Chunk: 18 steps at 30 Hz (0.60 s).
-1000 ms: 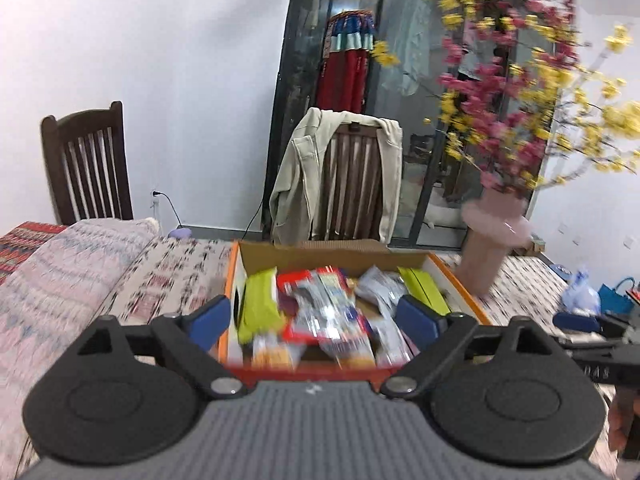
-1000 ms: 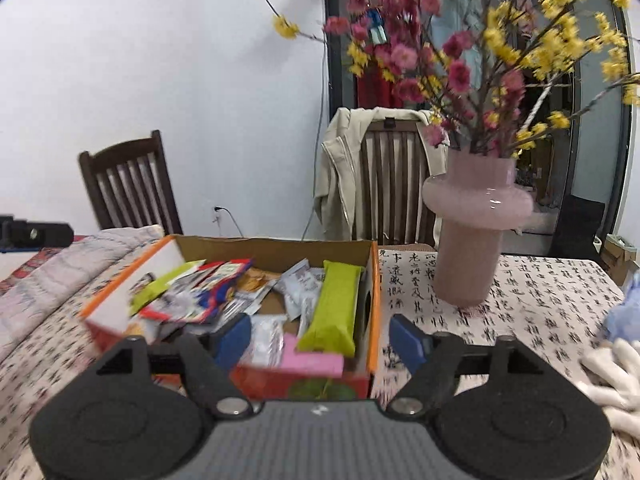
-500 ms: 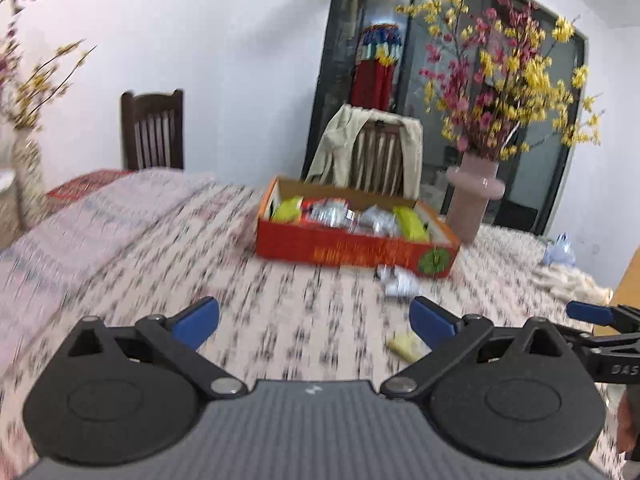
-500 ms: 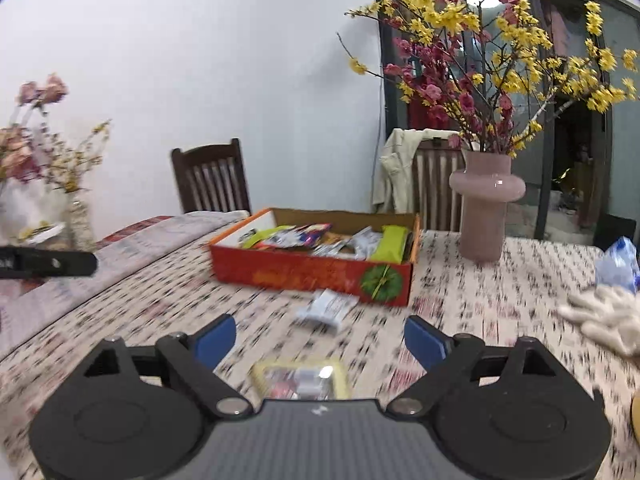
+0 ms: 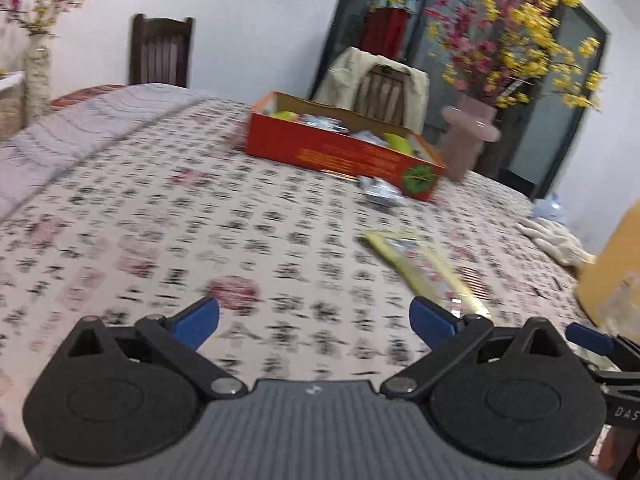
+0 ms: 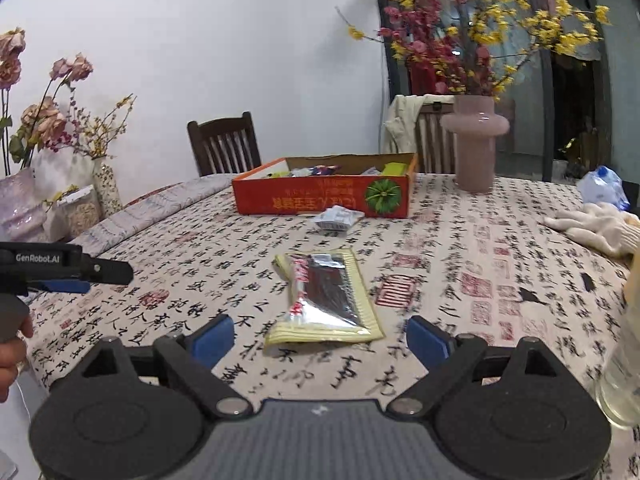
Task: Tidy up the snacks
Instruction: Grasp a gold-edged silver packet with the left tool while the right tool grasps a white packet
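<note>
A red cardboard box holding several snack packets stands at the far side of the table; it also shows in the left wrist view. A yellow-edged silver snack packet lies flat just ahead of my right gripper, which is open and empty. The same packet lies ahead and to the right of my left gripper, also open and empty. A small silver packet lies in front of the box and shows in the left wrist view too.
A pink vase with flowering branches stands right of the box. White gloves and a blue-white bag lie at the right. A glass jar stands at the near right. Chairs stand behind the table. Vases stand at the left.
Both grippers have pulled back from the box toward the near side of the table. The two loose packets on the tablecloth have come into view, and the yellow-edged packet now lies close ahead.
</note>
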Each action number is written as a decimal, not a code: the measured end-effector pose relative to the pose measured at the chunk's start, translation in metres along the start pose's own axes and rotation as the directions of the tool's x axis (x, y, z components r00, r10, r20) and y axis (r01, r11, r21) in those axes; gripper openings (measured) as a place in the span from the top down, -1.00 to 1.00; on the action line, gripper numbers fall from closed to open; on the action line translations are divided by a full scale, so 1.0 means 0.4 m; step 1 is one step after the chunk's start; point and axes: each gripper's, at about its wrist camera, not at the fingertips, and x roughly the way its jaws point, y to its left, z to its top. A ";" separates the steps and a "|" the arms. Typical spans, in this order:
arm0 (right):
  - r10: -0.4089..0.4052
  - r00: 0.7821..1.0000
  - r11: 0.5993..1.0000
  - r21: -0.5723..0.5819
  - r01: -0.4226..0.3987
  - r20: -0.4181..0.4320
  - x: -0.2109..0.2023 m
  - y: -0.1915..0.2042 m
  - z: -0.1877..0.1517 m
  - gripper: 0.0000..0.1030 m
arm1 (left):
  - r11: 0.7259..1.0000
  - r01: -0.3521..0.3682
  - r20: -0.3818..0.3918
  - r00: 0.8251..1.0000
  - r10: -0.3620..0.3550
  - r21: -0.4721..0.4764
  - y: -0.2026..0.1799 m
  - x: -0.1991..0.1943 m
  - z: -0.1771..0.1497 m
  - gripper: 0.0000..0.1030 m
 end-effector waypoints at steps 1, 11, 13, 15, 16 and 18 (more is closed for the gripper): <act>-0.008 1.000 1.000 0.010 0.008 0.009 -0.010 -0.007 -0.002 -0.81 | 1.000 0.017 -0.008 1.000 -0.017 -0.002 -0.020 0.014 -0.001 -1.00; -0.114 0.993 0.992 0.060 0.114 -0.003 -0.048 -0.080 -0.024 -0.81 | 0.978 0.152 -0.134 0.982 -0.133 0.140 -0.307 0.284 0.023 -1.00; -0.130 0.991 0.990 0.061 0.130 -0.010 -0.052 -0.091 -0.027 -0.81 | 0.974 0.122 -0.125 0.987 -0.100 0.190 -0.342 0.322 0.020 -0.95; -0.143 0.990 0.988 0.060 0.144 -0.014 -0.053 -0.100 -0.029 -0.81 | 0.973 0.106 -0.138 0.987 -0.078 0.206 -0.349 0.355 0.014 -0.77; -0.152 0.988 0.987 0.052 0.153 -0.010 -0.055 -0.103 -0.029 -0.81 | 0.975 0.095 -0.152 0.986 -0.064 0.203 -0.343 0.370 0.011 -0.67; -0.174 0.985 0.984 0.035 0.174 0.004 -0.053 -0.103 -0.027 -0.81 | 0.967 0.057 -0.106 0.994 -0.031 0.249 -0.330 0.372 0.005 -0.23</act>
